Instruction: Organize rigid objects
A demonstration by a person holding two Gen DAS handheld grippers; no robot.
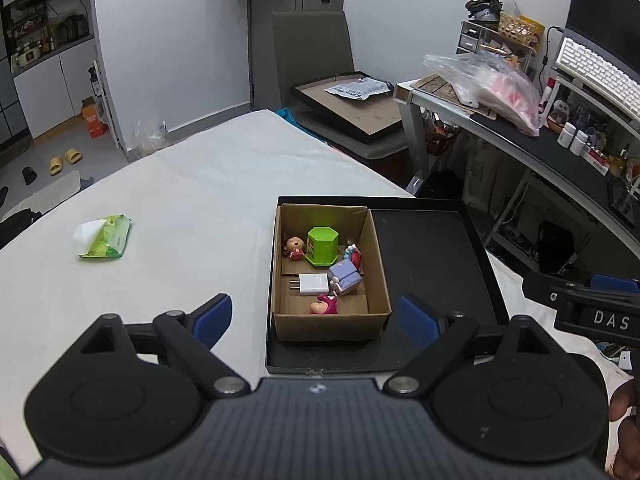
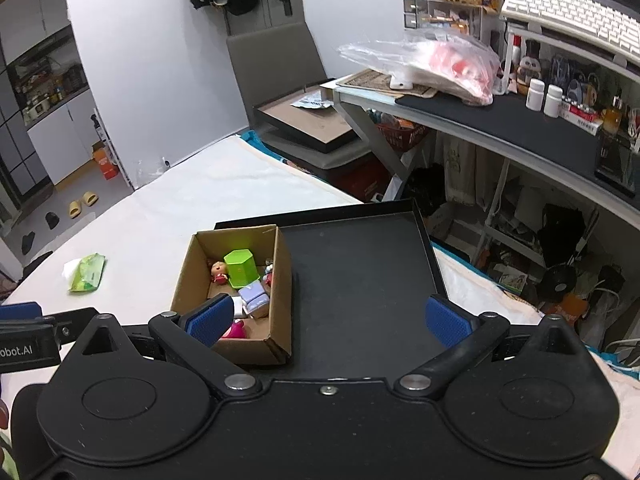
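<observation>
A small cardboard box [image 1: 376, 264] stands in the left part of a black tray [image 1: 432, 264] on the white table. Inside lie a green hexagonal container [image 1: 322, 246], a white plug charger [image 1: 314, 284], a lilac toy [image 1: 345, 275], a pink figure [image 1: 325, 305] and two small dolls. My left gripper [image 1: 315, 316] is open and empty, just in front of the box. My right gripper [image 2: 328, 318] is open and empty, over the tray [image 2: 360, 280] beside the box [image 2: 280, 280].
A green wipes pack [image 1: 106, 237] lies on the table at the left, also in the right wrist view [image 2: 86, 273]. A cluttered desk [image 1: 520, 140] and a grey chair [image 1: 316, 60] stand beyond the table's far right edge.
</observation>
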